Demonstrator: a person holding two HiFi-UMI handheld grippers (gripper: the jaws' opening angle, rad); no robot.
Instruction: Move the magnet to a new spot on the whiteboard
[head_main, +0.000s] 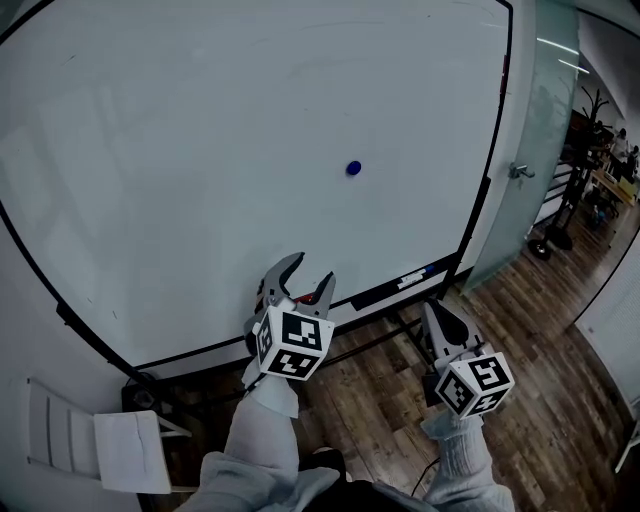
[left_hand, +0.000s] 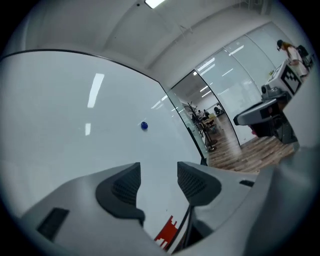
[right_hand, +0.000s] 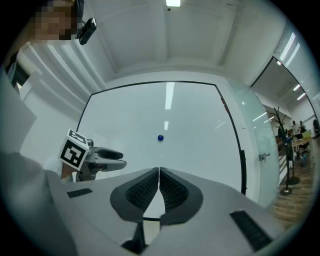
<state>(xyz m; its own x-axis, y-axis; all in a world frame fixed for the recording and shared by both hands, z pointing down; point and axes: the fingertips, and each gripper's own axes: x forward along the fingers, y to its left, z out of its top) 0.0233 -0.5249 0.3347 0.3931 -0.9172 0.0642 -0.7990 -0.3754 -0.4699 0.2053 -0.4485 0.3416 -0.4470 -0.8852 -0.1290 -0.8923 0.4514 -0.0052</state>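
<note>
One blue magnet (head_main: 353, 168) sits on the single whiteboard (head_main: 200, 150), above the left gripper (head_main: 312, 272) and a little to its right, well apart from it. Only plain white board lies between them. The left gripper's jaws are spread, and board surface shows through the gap. In the left gripper view the magnet lies ahead, slightly left of that gap.

The right gripper (head_main: 433, 310) hangs lower, to the right of the left one, with its jaws pressed together and gripping nothing. In the right gripper view the magnet stands straight ahead above its closed tips.

There are two grippers, each with one marker cube (head_main: 292, 344). Just below the left gripper's tips runs the board's black lower frame with a dark ledge (head_main: 385, 293). Up and to the right of the right gripper is a glass door with one metal handle (head_main: 519, 171). Wooden floor (head_main: 540, 400) lies under both. Down and left of the left gripper lies one white flat thing (head_main: 130, 450) — what it is I cannot tell.
</note>
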